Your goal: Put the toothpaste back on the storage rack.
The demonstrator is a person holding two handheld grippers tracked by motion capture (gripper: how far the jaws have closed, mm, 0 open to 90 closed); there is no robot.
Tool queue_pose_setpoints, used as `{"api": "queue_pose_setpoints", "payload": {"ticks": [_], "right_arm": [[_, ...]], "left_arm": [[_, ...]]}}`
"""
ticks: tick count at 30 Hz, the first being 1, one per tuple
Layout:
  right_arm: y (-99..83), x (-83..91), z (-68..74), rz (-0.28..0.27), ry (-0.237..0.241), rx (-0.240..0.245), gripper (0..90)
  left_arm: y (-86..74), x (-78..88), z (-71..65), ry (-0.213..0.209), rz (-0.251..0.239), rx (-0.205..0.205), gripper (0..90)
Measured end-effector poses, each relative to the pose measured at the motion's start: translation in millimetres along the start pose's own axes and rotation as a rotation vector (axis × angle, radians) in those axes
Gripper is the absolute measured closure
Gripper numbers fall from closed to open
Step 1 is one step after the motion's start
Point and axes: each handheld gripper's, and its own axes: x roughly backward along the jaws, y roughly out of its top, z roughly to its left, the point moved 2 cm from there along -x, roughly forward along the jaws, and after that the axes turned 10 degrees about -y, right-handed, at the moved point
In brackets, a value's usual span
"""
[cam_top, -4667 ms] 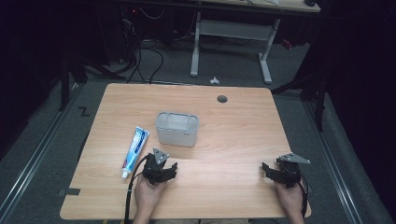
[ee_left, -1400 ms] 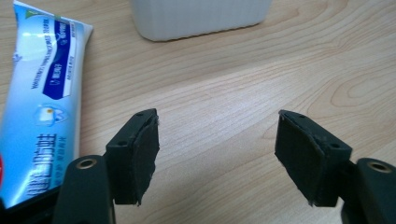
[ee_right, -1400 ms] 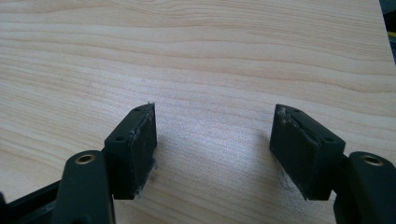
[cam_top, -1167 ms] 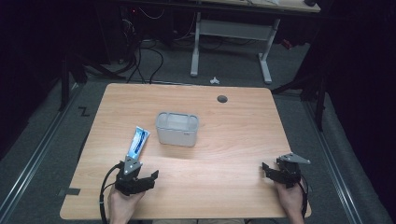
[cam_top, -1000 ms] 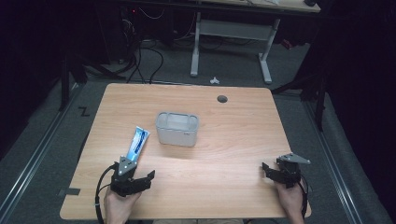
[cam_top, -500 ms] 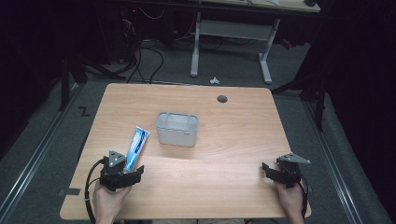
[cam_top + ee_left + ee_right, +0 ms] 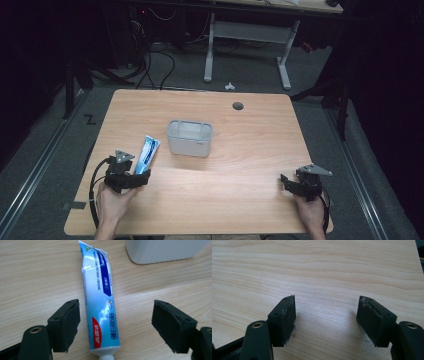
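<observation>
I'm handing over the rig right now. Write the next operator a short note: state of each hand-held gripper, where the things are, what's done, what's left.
Left hand-held gripper: open, jaws on either side of the cap end of the toothpaste tube, not yet closed on it.
Right hand-held gripper: open, holding nothing, over bare wood at the near right of the table.
Things: the tube lies flat at the near left, its far end pointing toward the white bin mid-table. The two are apart.
Done: the left gripper is lined up on the tube.
Left: close on the tube and lift it; it probably goes into the bin.
</observation>
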Motion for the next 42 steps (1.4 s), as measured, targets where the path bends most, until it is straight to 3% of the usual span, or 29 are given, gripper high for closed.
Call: {"api": "queue_pose_setpoints", "payload": {"ticks": [11, 28, 37, 42], "right_arm": [[0.0, 0.0, 0.3, -0.002, 0.003, 0.005, 31.8], [0.0, 0.0, 0.3, -0.003, 0.005, 0.008, 31.8], [0.0, 0.0, 0.3, -0.003, 0.005, 0.008, 31.8], [0.0, -0.1, 0.2, -0.003, 0.005, 0.008, 31.8]], "left_arm": [[24.5, -13.3, 6.3, 0.043, 0.058, -0.019, 22.7], [40.8, -41.9, 13.3, 0.055, 0.15, -0.004, 24.1], [50.0, -55.7, 14.1, 0.071, 0.191, -0.034, 27.8], [50.3, -62.2, 20.1, 0.063, 0.206, -0.009, 30.8]]}}
